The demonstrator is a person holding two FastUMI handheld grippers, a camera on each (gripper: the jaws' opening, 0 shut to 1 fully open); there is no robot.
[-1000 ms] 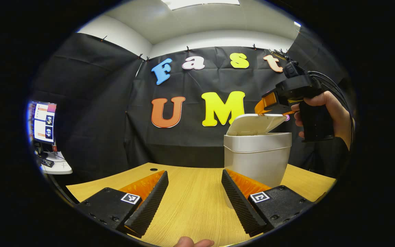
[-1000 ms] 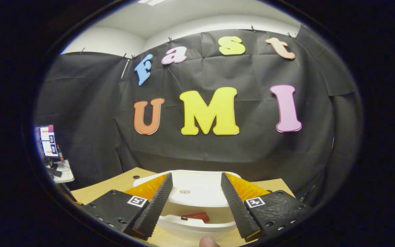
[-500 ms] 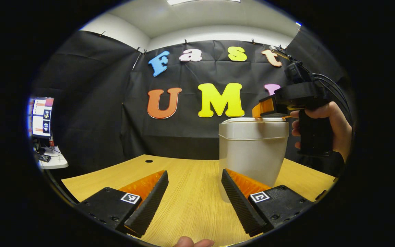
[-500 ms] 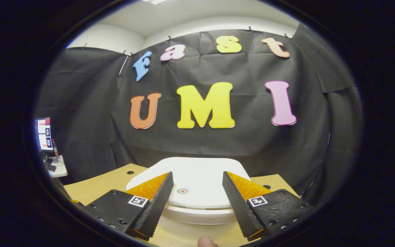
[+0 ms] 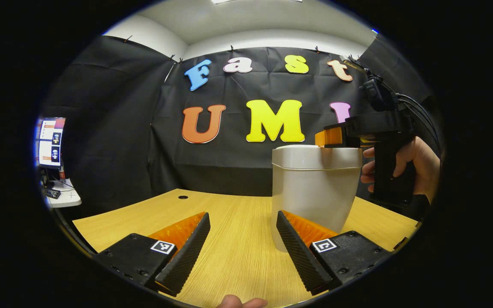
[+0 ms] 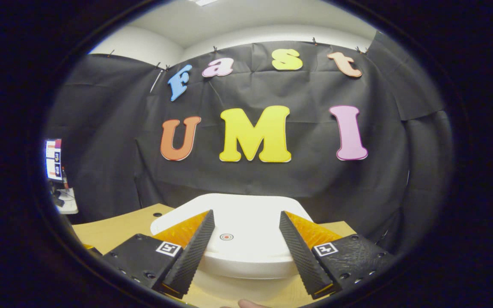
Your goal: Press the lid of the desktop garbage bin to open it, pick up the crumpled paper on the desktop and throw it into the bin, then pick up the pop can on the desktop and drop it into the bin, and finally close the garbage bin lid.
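Your right gripper [image 6: 246,252] sits over the lid [image 6: 229,222], fingers spread wide with nothing between them; from the left gripper view it [image 5: 336,137] rests level at the top of the bin [image 5: 315,188], though you cannot tell from here whether it presses or merely touches. The lid lies flat on the bin, its small round mark showing between your fingers. The bin stands toward the right side of the desk [image 5: 229,248], back from the near edge. No paper or can is visible on the wood, so judge this as the last step: closing the lid. Your left gripper [image 5: 242,248] hangs low over the near edge, fingers apart and empty, its right finger just in front of the bin's foot.

Next, check the lid has latched, then lift the right gripper straight up so you don't re-trigger the press catch.
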